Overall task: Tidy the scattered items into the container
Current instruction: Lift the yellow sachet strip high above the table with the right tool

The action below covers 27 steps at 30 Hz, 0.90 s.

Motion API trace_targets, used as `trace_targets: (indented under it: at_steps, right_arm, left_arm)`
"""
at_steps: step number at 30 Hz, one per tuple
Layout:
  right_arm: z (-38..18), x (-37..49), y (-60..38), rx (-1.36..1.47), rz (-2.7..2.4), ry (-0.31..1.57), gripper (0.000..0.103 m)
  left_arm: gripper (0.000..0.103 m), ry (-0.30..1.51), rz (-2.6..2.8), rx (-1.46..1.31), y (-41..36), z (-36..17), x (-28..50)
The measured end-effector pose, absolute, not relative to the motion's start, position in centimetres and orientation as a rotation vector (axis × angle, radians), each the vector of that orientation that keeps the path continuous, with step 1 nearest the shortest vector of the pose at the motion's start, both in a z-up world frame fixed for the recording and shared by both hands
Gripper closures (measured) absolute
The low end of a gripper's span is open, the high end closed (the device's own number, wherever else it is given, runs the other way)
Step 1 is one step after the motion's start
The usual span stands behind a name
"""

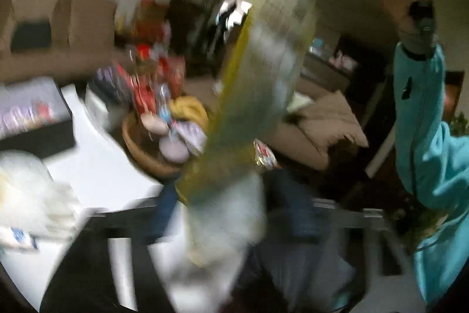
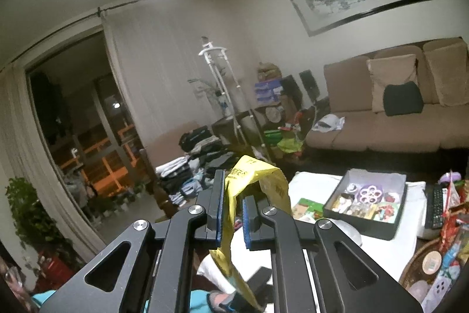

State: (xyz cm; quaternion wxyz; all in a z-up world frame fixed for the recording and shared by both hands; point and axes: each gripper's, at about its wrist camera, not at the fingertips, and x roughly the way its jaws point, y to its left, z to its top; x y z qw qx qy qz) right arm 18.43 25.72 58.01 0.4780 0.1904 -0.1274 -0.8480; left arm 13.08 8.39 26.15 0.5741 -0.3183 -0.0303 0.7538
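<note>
Two tongs, one yellow bag.
My right tongs (image 2: 233, 217) are a little open, and the yellow bag (image 2: 255, 189) hangs between the blue pads (image 2: 245, 222), touching the left one. My left tongs are too blurry, so I cannot tell how open they are. Far right on the white table (image 2: 310, 181), the black box (image 2: 366, 228) holds small toys. The round basket (image 1: 140, 148) is full of snacks.

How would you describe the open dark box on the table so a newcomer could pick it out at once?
Start at the brown sofa, then drop to the white-covered table before it. The dark box sits there, open-topped and rectangular. Unlike the round wicker basket nearby, it has straight black walls and small colourful items inside.
</note>
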Motion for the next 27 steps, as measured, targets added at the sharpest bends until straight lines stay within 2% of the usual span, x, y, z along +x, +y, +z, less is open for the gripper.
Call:
trace_targets:
  at_steps: [2,4,9,10,12,13,14,16,18,20,24,25,27]
  right_arm:
    - [57.6,18.2,26.4,0.473,-2.082,-0.323,0.093]
    - [56.7,17.7,27.0,0.485,-2.087,-0.342,0.093]
    - [54.5,16.3,28.0,0.53,-2.072,-0.407,0.093]
    - [54.3,16.0,28.0,0.536,-2.064,-0.416,0.093]
    - [54.0,16.1,27.9,0.543,-2.054,-0.421,0.093]
    - [53.9,16.3,27.9,0.543,-2.049,-0.42,0.093]
    - [53.9,16.5,27.9,0.541,-2.044,-0.419,0.093]
    - [53.9,16.9,27.9,0.535,-2.038,-0.414,0.093]
    - [53.9,17.3,27.9,0.533,-2.035,-0.411,0.093]
    - [53.7,17.4,28.0,0.538,-2.029,-0.417,0.093]
    - [53.4,17.2,28.1,0.553,-2.019,-0.431,0.093]
    - [53.3,17.2,28.0,0.557,-2.014,-0.434,0.093]
    - [53.2,17.2,27.9,0.561,-2.014,-0.432,0.093]
  left_arm:
    - [0.094,-0.03,1.774,-0.768,9.4,25.7,13.8]
    - [0.098,-0.039,1.783,-0.769,9.8,25.7,14.5]
    - [0.098,-0.078,1.791,-0.802,9.8,25.1,15.6]
    - [0.095,-0.069,1.813,-0.802,9.9,24.7,15.7]
    - [0.082,-0.102,1.839,-0.799,9.6,24.0,14.9]
    - [0.066,-0.139,1.832,-0.796,9.3,23.9,14.6]
    - [0.056,-0.179,1.829,-0.791,9.0,23.7,14.2]
    - [0.056,-0.229,1.824,-0.793,8.6,23.5,13.2]
    - [0.064,-0.256,1.812,-0.813,8.5,23.1,12.5]
    - [0.095,-0.239,1.811,-0.836,8.9,22.5,12.2]
    - [0.096,-0.215,1.811,-0.849,9.1,21.6,12.9]
    - [0.093,-0.194,1.831,-0.844,9.2,21.6,13.3]
    - [0.064,-0.166,1.863,-0.833,9.6,21.6,13.6]
